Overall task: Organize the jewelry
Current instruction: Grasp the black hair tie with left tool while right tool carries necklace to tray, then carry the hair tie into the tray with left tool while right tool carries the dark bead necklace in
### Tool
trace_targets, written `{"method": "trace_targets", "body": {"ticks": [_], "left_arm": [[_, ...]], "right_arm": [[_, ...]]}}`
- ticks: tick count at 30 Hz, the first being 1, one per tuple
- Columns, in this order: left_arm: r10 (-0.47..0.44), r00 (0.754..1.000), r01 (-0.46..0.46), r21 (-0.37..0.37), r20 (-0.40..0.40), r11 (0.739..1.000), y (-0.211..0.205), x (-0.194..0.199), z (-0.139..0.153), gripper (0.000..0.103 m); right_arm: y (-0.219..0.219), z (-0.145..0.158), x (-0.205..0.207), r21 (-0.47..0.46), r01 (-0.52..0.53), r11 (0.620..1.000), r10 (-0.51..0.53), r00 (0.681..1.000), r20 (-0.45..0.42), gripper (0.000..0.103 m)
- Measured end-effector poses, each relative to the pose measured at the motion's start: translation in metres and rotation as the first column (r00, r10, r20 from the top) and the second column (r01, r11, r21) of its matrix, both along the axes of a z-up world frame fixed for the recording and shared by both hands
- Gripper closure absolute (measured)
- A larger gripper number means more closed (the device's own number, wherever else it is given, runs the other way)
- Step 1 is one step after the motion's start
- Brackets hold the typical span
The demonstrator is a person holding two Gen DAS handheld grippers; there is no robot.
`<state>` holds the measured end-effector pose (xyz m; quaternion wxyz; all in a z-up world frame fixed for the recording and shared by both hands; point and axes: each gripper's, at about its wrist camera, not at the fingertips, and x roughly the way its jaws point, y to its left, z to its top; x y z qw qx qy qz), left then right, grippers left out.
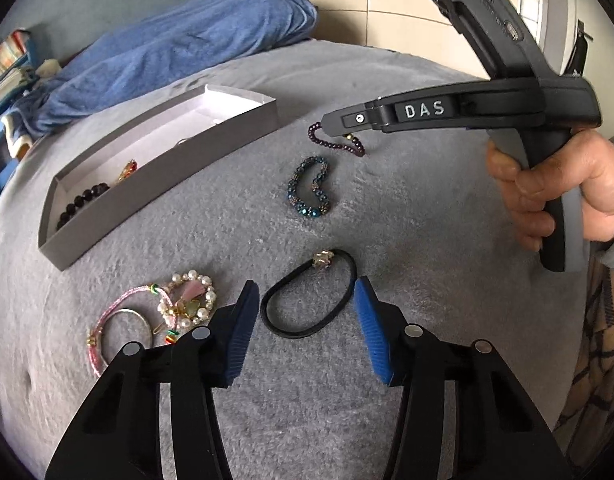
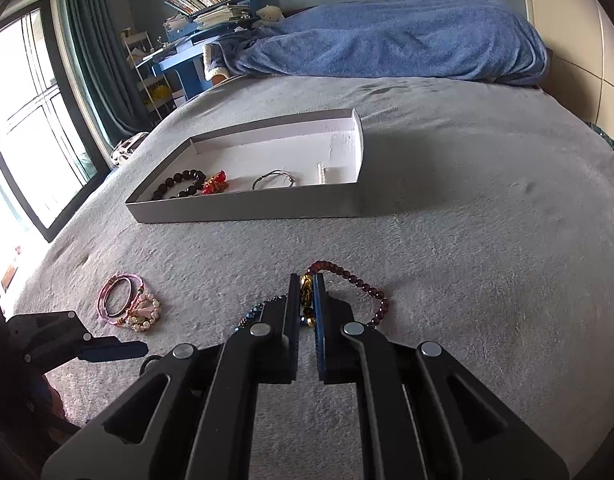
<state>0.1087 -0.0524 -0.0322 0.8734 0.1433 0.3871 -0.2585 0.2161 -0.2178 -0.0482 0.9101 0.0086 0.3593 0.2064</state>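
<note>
Right hand (image 1: 563, 196) wrapped round its grip, the right gripper (image 2: 306, 292) pitched down toward the grey bed (image 2: 467, 240); its jaws are clamped on the gold charm of a dark red bead bracelet (image 2: 363, 284), which loops out past the tips and to their right. Whether the loop lies on the cover or hangs just clear, I cannot tell. Left gripper (image 1: 307, 312) angled down too, jaws apart, no pad pressing on anything. A black hair band (image 1: 307, 300) with a small gold charm lies between the tips and just beyond them; its right edge looks to touch the blue right-hand pad, though that is hard to judge. Left of those jaws, a heap of pearl and pink bracelets (image 1: 167, 308), partly hidden behind the left finger. Farther ahead, a blue-green beaded bracelet (image 1: 311, 188). Beyond and left, the grey box (image 2: 247, 210) holds a black bead bracelet (image 2: 179, 184), a red ornament (image 2: 215, 184), a thin wire bangle (image 2: 273, 179) and something pale, too small to make out.
</note>
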Motion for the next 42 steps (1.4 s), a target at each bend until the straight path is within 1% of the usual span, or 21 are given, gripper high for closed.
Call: {"method": "trace_targets", "body": {"ticks": [2, 6, 9, 11, 12, 14, 16, 18, 19, 24, 29, 35, 39, 42], "left_arm": [[0.014, 1.000, -0.014, 0.002, 0.000, 1.000, 0.001, 0.003, -0.001, 0.051], [0.035, 0.999, -0.035, -0.035, 0.003, 0.999, 0.006, 0.009, 0.003, 0.051], [0.044, 0.999, -0.045, -0.053, -0.015, 0.998, 0.006, 0.019, 0.002, 0.051], [0.044, 0.997, -0.046, -0.032, -0.056, 0.998, 0.004, 0.025, -0.006, 0.059], [0.044, 0.996, -0.046, -0.020, -0.075, 0.999, 0.002, 0.027, -0.011, 0.061], [0.035, 0.997, -0.036, -0.014, -0.071, 0.999, 0.000, 0.026, -0.011, 0.069], [0.021, 0.997, -0.021, -0.004, -0.068, 1.000, -0.001, 0.023, -0.008, 0.093], [0.011, 0.998, -0.011, 0.004, -0.060, 1.000, -0.003, 0.019, -0.007, 0.099], [0.011, 0.998, -0.011, 0.002, -0.054, 1.000, -0.003, 0.017, -0.006, 0.099], [0.041, 0.999, -0.043, -0.060, -0.034, 0.997, 0.009, 0.018, 0.008, 0.099], [0.083, 0.996, -0.085, -0.133, -0.021, 0.987, 0.023, 0.026, 0.029, 0.099], [0.114, 0.993, -0.112, -0.162, 0.006, 0.980, 0.034, 0.039, 0.049, 0.099], [0.135, 0.991, -0.130, -0.180, 0.015, 0.975, 0.045, 0.050, 0.062, 0.099], [0.150, 0.988, -0.142, -0.189, 0.026, 0.972, 0.053, 0.059, 0.071, 0.099]], "right_arm": [[0.000, 0.000, 0.000, -0.001, -0.001, 1.000, 0.001, 1.000, -0.001, 0.097], [0.000, 0.000, 0.000, 0.001, -0.001, 1.000, 0.001, 1.000, -0.001, 0.097], [0.001, -0.001, 0.000, -0.002, -0.003, 1.000, 0.003, 1.000, -0.003, 0.097], [0.001, -0.001, -0.001, -0.006, -0.006, 1.000, 0.006, 1.000, -0.004, 0.097], [0.001, -0.001, -0.001, -0.006, -0.005, 1.000, 0.005, 1.000, -0.004, 0.097], [0.001, -0.001, -0.001, -0.001, -0.002, 1.000, 0.002, 1.000, -0.005, 0.097], [0.001, -0.001, -0.001, 0.004, 0.002, 1.000, -0.002, 1.000, -0.002, 0.097], [0.001, -0.001, 0.000, 0.007, 0.003, 1.000, -0.003, 1.000, 0.000, 0.097], [0.001, 0.000, 0.000, 0.009, 0.002, 1.000, -0.002, 1.000, 0.002, 0.097], [0.002, 0.005, -0.001, 0.020, 0.002, 1.000, -0.002, 1.000, 0.015, 0.097], [0.000, 0.013, -0.001, 0.046, 0.001, 0.999, -0.002, 1.000, 0.030, 0.097], [0.004, 0.024, 0.003, 0.069, -0.018, 0.997, 0.014, 0.999, 0.050, 0.097], [0.004, 0.034, 0.007, 0.112, -0.029, 0.993, 0.022, 0.998, 0.060, 0.097], [0.006, 0.041, 0.009, 0.122, -0.040, 0.992, 0.032, 0.997, 0.072, 0.097]]}}
